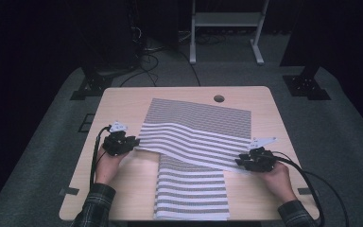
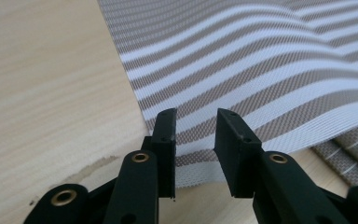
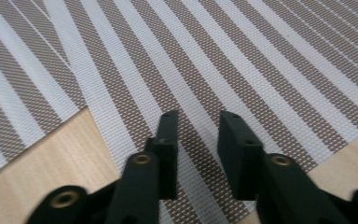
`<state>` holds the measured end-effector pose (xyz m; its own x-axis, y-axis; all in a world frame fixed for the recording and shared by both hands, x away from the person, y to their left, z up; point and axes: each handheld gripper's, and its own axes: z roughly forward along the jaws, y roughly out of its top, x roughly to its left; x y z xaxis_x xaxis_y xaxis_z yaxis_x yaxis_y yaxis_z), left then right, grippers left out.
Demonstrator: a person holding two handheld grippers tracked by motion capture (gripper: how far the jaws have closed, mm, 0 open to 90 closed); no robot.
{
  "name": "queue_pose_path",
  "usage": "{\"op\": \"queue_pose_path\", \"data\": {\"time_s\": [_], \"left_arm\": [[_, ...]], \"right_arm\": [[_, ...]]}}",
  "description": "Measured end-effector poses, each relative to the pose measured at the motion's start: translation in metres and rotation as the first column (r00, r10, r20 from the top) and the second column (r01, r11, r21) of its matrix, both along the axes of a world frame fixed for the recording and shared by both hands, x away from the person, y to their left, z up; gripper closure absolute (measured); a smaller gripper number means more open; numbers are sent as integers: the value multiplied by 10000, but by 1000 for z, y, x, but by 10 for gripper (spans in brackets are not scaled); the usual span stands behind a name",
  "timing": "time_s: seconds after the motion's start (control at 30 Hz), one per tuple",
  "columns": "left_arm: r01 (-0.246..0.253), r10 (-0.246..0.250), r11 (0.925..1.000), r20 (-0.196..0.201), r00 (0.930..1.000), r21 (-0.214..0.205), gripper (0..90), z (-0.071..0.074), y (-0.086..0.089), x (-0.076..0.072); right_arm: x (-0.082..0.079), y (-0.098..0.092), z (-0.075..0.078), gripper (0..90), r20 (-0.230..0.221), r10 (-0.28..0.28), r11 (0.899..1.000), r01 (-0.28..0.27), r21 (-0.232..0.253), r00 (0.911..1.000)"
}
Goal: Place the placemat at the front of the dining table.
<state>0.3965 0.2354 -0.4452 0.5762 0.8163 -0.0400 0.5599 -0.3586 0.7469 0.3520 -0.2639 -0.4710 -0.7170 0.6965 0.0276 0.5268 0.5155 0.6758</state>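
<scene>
A: Left hand-held gripper (image 2: 195,156) first. We've got its jaws part open, a gap between them, astride the near left corner of the striped mat (image 2: 242,74). We can't tell if the pads (image 2: 235,154) press it yet.

B: Same w/ the right hand-held gripper (image 3: 196,154): jaws narrowed but apart, over the mat's right edge, no clear pinch from here. In the high view we see the left hand-held gripper (image 1: 119,142) and the right one (image 1: 257,160) at opp. ends of the top mat (image 1: 191,142).

A: That mat lies slantwise across a second mat (image 1: 191,189) w/ a third (image 1: 201,116) behind it; its middle humps up a bit.

B: So to do the grab well, we'd say: get one jaw under the edge, one on top, close both ends evenly, then lift together so it doesn't sag or drag the mats below.

A: Agreed. The bench (image 1: 118,101) is pale wood w/ a cable hole (image 1: 219,99) at the far side. Grey carpet around it, dark room, a white frame (image 1: 227,28) and cables at the back.
</scene>
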Motion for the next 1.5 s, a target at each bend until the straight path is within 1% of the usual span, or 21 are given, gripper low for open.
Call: {"op": "queue_pose_path", "data": {"time_s": [0.07, 0.1, 0.17, 0.27, 0.33, 0.37, 0.47, 0.53, 0.57, 0.6, 0.63, 0.7, 0.8, 0.83, 1.03, 1.17, 1.23, 1.27, 1.43, 1.5], "left_arm": [[122, -116, 9997, -315, 9994, 205, 714, -5, -1, 0], [139, -127, 9994, -396, 9991, 305, 714, -8, 0, -1], [119, -104, 9995, -519, 9986, 287, 714, -11, 2, -2], [151, -115, 9990, -863, 9962, 419, 714, -18, 4, -3], [208, -167, 9989, -983, 9950, 408, 729, -20, 4, -4], [218, -173, 9988, -993, 9949, 438, 730, -20, 4, -4], [196, -147, 9985, -933, 9955, 515, 731, -20, 3, -4], [194, -138, 9981, -944, 9954, 581, 731, -20, 1, -5], [185, -126, 9978, -934, 9956, 631, 731, -20, 1, -5], [220, -151, 9967, -881, 9960, 787, 731, -19, -1, -6], [215, -143, 9961, -840, 9964, 857, 731, -19, -2, -7], [211, -131, 9951, -825, 9965, 970, 731, -19, -3, -7], [191, -114, 9957, -845, 9964, 908, 734, -19, -3, -7], [192, -115, 9956, -840, 9964, 917, 734, -19, -3, -7], [168, -87, 9953, -850, 9963, 952, 735, -19, -3, -7], [185, -99, 9951, -880, 9961, 974, 736, -19, -3, -7], [180, -95, 9953, -899, 9959, 947, 737, -18, -3, -6], [175, -90, 9954, -900, 9959, 943, 738, -18, -3, -6], [134, -49, 9954, -900, 9959, 947, 739, -18, -4, -6], [126, -39, 9953, -912, 9958, 955, 739, -18, -4, -6]], "right_arm": [[0, -1, 1, 758, -144, -14, 9999, 16, 167, 9999], [-2, -2, 2, 777, -167, 24, 9999, -21, 166, 9999], [-6, -2, 5, 809, -153, 58, 9999, -56, 126, 9999], [-12, -3, 8, 847, -107, 67, 9999, -66, 87, 9999], [-18, -3, 7, 854, -145, 108, 9999, -109, -100, 9998], [-22, -4, 6, 868, -111, 106, 9995, -109, -288, 9999], [-26, -7, 5, 873, -19, -47, 9995, 47, -322, 10000], [-25, -9, 5, 890, -3, -171, 9994, 171, -293, 9999], [-24, -10, 5, 892, -34, -210, 9992, 209, -330, 9998], [-24, -9, 4, 896, -73, -194, 9990, 191, -400, 9998], [-24, -8, 3, 897, -35, -167, 9985, 165, -524, 9999], [-23, -8, 3, 897, -84, -192, 9983, 187, -547, 9998], [-22, -7, 3, 898, -89, -307, 9979, 301, -571, 9995], [-20, -8, 3, 897, -36, -322, 9977, 319, -597, 9995], [-13, -11, 2, 898, -128, -605, 9974, 600, -401, 9981], [-4, -12, 2, 898, -133, -857, 9960, 853, -280, 9962], [1, -13, 2, 898, -158, -968, 9949, 963, -286, 9952], [4, -13, 3, 899, -163, -1007, 9942, 1000, -383, 9948], [13, -13, 2, 898, 17, -1232, 9915, 1232, -409, 9924], [16, -14, 1, 898, 51, -1335, 9906, 1336, -296, 9910]]}}
